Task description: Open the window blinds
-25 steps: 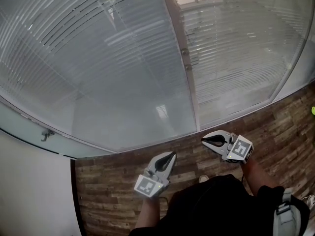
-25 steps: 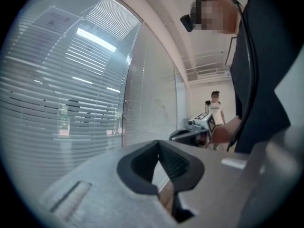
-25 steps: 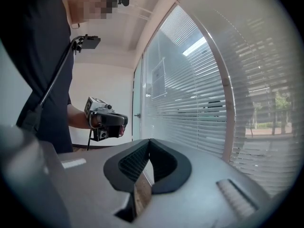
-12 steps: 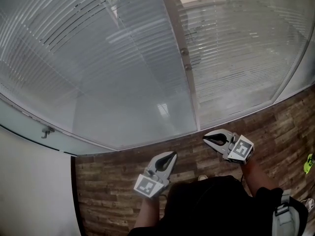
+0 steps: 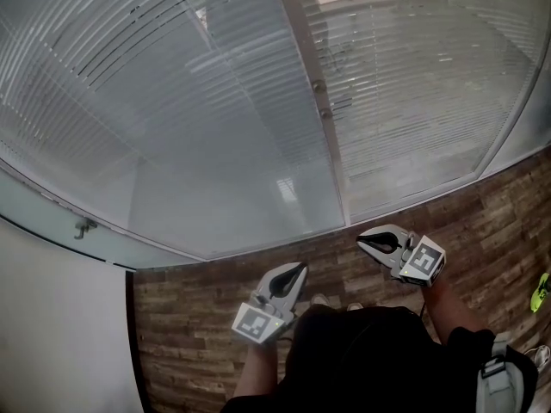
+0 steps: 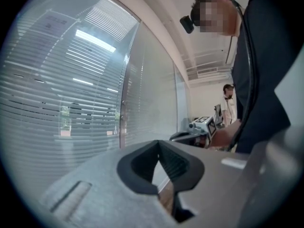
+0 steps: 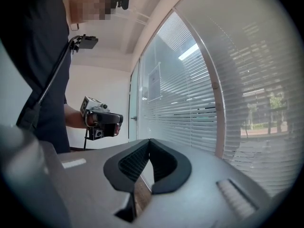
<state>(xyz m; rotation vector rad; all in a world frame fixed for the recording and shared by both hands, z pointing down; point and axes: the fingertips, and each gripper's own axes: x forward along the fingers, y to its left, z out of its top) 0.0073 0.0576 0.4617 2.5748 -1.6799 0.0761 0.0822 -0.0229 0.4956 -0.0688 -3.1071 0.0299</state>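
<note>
Little has changed over the last second. Left gripper (image 5: 296, 270) and right gripper (image 5: 362, 242) stay low over the wooden floor (image 5: 185, 317), both pressed together, empty. Blinds (image 5: 215, 101) ahead, well apart, slats mostly shut. I judge opening not begun.

Wood-plank floor (image 5: 189, 317) underfoot, white wall (image 5: 52, 342) at lower left, with a small metal hook (image 5: 83, 227) on the pale panel (image 5: 26, 209) just above that wall. Yellow-green item (image 5: 541, 292) lay on the floor at the far right edge, couldn't ID it. Another person (image 6: 229, 98) stood well back in the room.
</note>
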